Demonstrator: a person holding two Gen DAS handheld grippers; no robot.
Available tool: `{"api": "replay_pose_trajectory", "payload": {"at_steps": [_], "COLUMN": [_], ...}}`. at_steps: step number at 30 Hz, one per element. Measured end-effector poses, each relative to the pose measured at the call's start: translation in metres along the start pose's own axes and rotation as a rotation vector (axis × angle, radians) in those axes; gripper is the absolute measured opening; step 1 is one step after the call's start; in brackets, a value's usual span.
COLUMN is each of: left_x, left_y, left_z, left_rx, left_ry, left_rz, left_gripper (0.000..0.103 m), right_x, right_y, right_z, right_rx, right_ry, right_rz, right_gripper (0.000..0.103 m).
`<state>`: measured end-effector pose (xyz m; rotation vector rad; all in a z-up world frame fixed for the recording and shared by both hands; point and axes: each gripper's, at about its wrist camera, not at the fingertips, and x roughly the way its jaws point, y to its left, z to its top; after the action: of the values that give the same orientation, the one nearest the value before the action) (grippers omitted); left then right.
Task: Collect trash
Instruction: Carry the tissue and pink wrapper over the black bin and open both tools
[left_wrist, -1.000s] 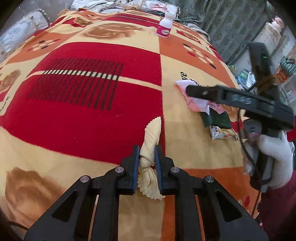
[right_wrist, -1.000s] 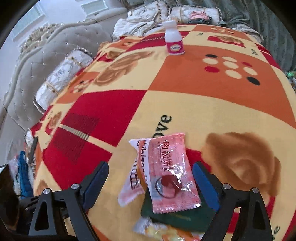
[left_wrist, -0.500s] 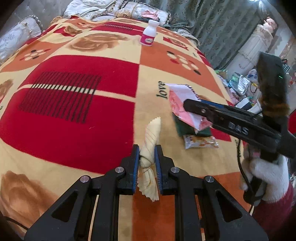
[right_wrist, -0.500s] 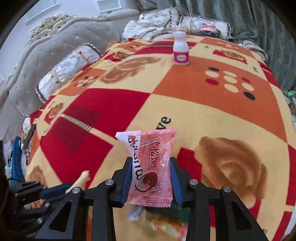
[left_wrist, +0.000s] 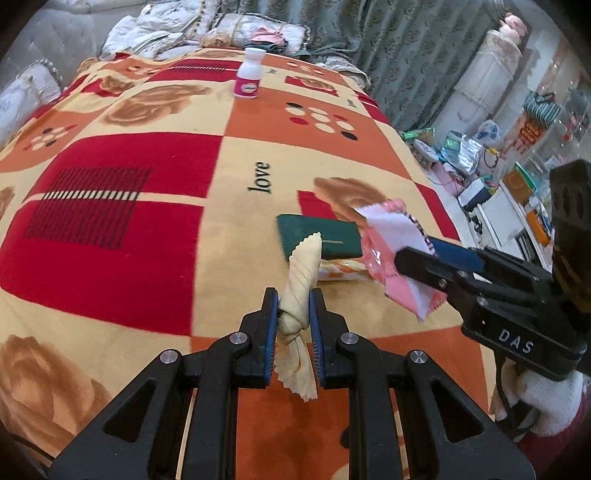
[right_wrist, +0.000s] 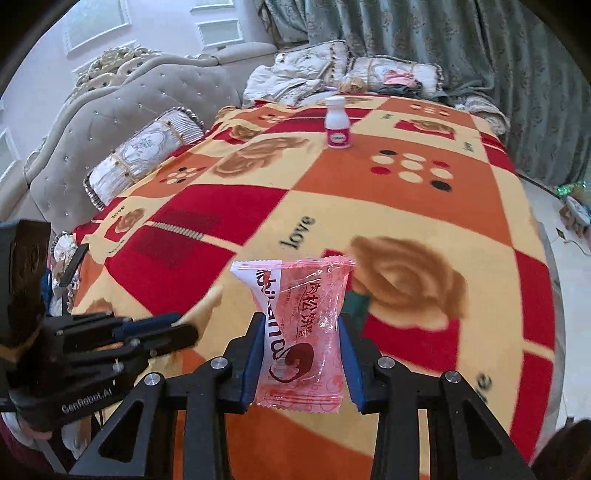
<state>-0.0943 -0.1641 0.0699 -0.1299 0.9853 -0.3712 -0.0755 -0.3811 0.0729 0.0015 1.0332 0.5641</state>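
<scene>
Lifted higher now, the pink wrapper (right_wrist: 303, 332) is squeezed tight in the right hand-held gripper (right_wrist: 301, 354). Left hand-held gripper (left_wrist: 293, 325) pinches a twisted yellow wrapper (left_wrist: 301, 291). Beyond it, a green packet (left_wrist: 319, 236) lies on the bed blanket (left_wrist: 147, 155)

The left wrist view looks forward along the left gripper (left_wrist: 292, 320), low and close over the patterned blanket (left_wrist: 122, 236), facing the curtain (left_wrist: 399, 55). The right wrist view looks along the right gripper (right_wrist: 301, 354) from just beside it, angled more toward the tufted headboard (right_wrist: 147, 99). Both share the blanket, the white bottle (left_wrist: 248, 78) (right_wrist: 337, 123) and each other's gripper.
</scene>
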Motion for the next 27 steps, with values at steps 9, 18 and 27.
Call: {"api": "replay_pose_trajectory", "payload": {"at_steps": [9,18,27], "left_x": [0.003,0.009,0.017], "left_y": [-0.034,-0.074,-0.115], "left_z": [-0.006,-0.008,-0.013], "left_rx": [0.062,0.132,0.202], "left_ry": [-0.002,0.001,0.015], "left_rz": [0.012,-0.005,-0.036], "left_gripper": [0.014,0.014,0.014], "right_x": [-0.032,-0.057,-0.081], "right_y": [-0.025,-0.054,-0.084], "right_z": [-0.029,-0.055,-0.076], "right_rx": [0.052,0.123,0.18], "right_ry": [-0.021,-0.036,-0.047], "right_rz": [-0.048,-0.083,-0.129], "right_gripper": [0.037,0.037,0.037]}}
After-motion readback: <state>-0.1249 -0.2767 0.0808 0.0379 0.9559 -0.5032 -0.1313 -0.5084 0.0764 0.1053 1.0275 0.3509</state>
